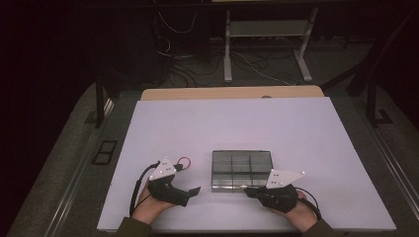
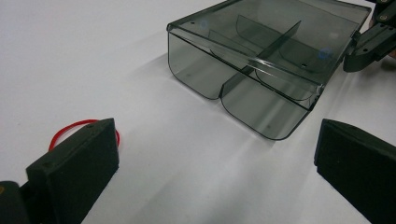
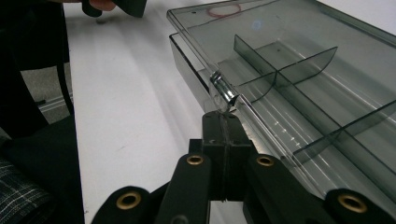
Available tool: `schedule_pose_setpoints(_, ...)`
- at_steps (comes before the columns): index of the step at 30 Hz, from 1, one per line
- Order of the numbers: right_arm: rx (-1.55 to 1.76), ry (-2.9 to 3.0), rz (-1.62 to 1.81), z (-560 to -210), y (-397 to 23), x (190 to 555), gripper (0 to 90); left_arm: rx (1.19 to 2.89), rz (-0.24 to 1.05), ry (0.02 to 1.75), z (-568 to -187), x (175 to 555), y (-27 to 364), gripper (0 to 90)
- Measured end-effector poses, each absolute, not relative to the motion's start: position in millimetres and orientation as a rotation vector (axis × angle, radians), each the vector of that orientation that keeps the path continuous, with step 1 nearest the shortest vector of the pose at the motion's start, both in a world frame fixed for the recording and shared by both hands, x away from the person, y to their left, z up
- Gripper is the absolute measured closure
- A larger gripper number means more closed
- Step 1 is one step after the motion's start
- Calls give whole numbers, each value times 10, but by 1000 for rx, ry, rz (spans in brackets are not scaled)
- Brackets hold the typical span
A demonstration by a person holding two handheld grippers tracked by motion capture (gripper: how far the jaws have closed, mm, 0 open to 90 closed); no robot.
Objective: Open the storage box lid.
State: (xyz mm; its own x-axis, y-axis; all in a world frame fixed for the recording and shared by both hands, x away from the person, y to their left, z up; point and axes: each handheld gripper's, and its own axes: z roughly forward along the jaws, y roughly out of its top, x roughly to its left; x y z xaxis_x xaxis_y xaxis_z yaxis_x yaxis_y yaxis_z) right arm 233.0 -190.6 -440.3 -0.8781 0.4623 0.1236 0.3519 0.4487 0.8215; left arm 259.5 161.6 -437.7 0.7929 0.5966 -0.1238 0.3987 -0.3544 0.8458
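Right tool [image 3: 224, 122] pinched shut at clear box [image 3: 299, 70] lid edge; left tool [image 2: 210, 168] wide open, empty.

Left gripper [image 2: 210, 172] is sitting wide open, facing the smoky clear box [image 2: 261, 60], red rubber band [image 2: 70, 128] peeking behind one jaw.
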Motion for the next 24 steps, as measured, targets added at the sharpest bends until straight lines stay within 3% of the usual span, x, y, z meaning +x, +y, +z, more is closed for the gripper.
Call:
schedule_pose_setpoints(14, 727, 2541, 1462, -4326, -1932, 2337, 892, 1995, 246, 732, -4372, 2584, 1596, 24)
schedule_pose_setpoints(24, 728, 2526, 1477, -4298, -1941, 2347, 893, 1958, 202, 688, -4323, 2555, 1550, 221)
